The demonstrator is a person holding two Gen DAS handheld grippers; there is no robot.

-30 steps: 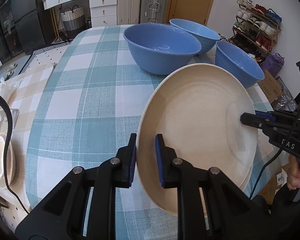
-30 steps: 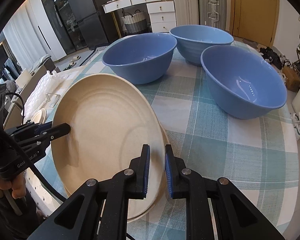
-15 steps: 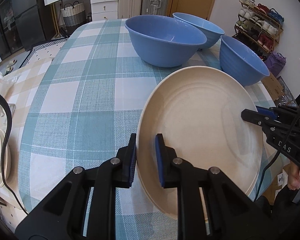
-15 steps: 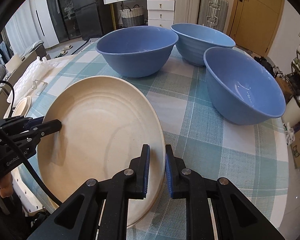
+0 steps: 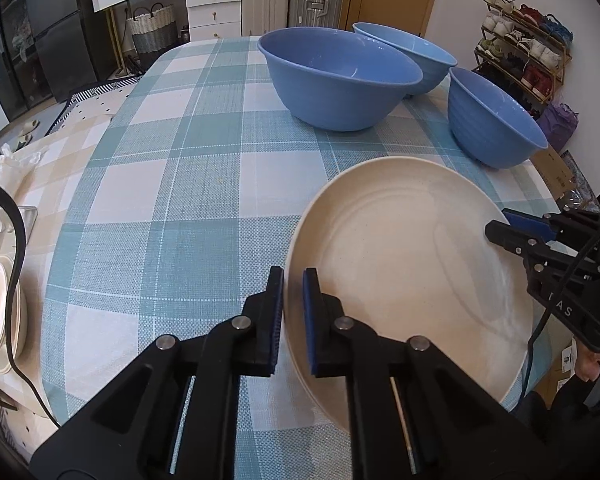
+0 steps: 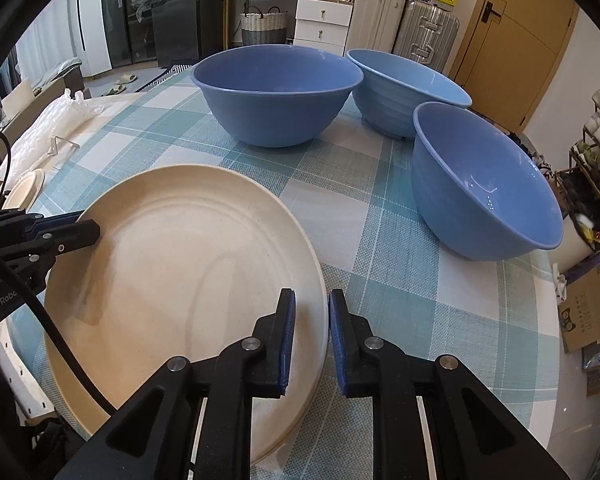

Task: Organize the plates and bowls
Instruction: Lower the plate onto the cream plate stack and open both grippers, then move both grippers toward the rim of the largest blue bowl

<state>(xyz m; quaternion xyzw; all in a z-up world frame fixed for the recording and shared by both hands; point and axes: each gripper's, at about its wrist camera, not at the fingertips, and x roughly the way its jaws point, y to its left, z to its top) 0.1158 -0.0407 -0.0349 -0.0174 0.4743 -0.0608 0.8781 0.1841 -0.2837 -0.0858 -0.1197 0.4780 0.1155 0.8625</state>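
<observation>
A large cream plate [image 5: 412, 272] lies low over the near edge of the checked table [image 5: 188, 184]; it also shows in the right wrist view [image 6: 172, 280]. My left gripper [image 5: 292, 280] is shut on its left rim. My right gripper [image 6: 311, 304] is shut on its right rim, and appears in the left wrist view [image 5: 500, 228]. Three blue bowls stand beyond: a wide one [image 6: 276, 92], a ribbed far one [image 6: 404, 88] and a near right one [image 6: 484, 184]. A second cream rim shows just under the plate.
Small cream plates [image 5: 0, 316] sit on a lower surface left of the table. A shoe rack [image 5: 528, 40] and a cardboard box [image 6: 588, 308] stand to the right. Drawers and suitcases [image 6: 404, 24] are behind the table.
Both grippers have lowered the plate toward the table's near edge and levelled it. The bowls have not moved.
</observation>
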